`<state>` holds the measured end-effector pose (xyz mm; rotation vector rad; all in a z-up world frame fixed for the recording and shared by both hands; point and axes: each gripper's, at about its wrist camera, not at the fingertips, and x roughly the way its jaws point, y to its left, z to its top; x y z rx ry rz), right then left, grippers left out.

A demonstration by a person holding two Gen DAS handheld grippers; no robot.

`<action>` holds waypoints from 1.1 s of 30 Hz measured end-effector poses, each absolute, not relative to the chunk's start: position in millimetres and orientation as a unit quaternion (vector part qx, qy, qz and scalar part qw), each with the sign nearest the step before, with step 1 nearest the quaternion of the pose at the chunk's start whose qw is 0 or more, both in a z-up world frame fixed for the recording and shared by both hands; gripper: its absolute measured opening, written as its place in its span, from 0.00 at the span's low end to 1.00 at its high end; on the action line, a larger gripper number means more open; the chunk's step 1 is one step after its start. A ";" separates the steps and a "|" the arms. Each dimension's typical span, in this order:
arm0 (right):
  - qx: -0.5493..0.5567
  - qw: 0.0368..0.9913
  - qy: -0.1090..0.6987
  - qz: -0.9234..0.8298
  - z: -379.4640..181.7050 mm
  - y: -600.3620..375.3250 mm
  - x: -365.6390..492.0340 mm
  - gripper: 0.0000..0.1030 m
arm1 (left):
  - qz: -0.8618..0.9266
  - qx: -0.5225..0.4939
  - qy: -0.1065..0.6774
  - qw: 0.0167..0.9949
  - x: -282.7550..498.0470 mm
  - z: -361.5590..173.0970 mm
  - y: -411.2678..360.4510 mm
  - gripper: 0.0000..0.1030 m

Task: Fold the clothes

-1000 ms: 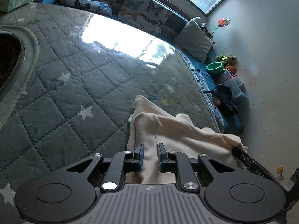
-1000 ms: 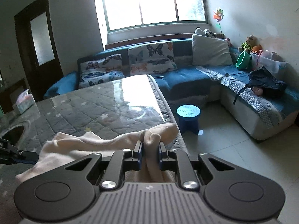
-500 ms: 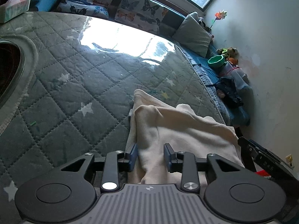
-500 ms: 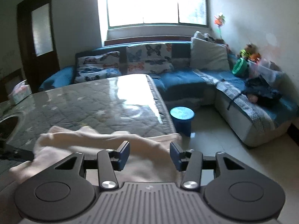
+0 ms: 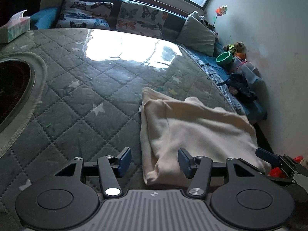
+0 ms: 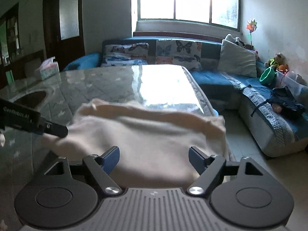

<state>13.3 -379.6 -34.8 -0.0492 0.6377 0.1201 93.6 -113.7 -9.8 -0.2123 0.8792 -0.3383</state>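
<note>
The folded cream fleece garment (image 5: 194,132) lies on the grey quilted star-print table (image 5: 80,100), near its 3 o'clock edge. The left hand-held gripper (image 5: 155,161) is released, jaws opening, with the garment's near corner between its blue pads but untouched. The right hand-held gripper (image 6: 154,158) is likewise released and opening over the cloth. A pale tissue box (image 5: 14,28) sits at 10 o'clock.

— Left gripper (image 5: 154,161)? 
— Angled down over the desk's near edge, jaws opening, pads clear of any grip.
— Right gripper (image 6: 154,159)? 
— Same tilt, near right corner, jaws opening wider, holding nothing.
</note>
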 end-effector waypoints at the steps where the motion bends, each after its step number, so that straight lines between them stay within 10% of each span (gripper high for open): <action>1: -0.027 0.947 0.316 0.057 -37.9 -378.4 12.2 0.79 | -0.162 -0.096 0.421 0.887 91.7 -11.0 -114.7 0.57; 33: -0.015 0.952 0.305 0.018 -32.6 -387.6 -8.0 0.79 | -0.162 -0.014 0.388 0.907 73.5 -7.1 -129.4 0.60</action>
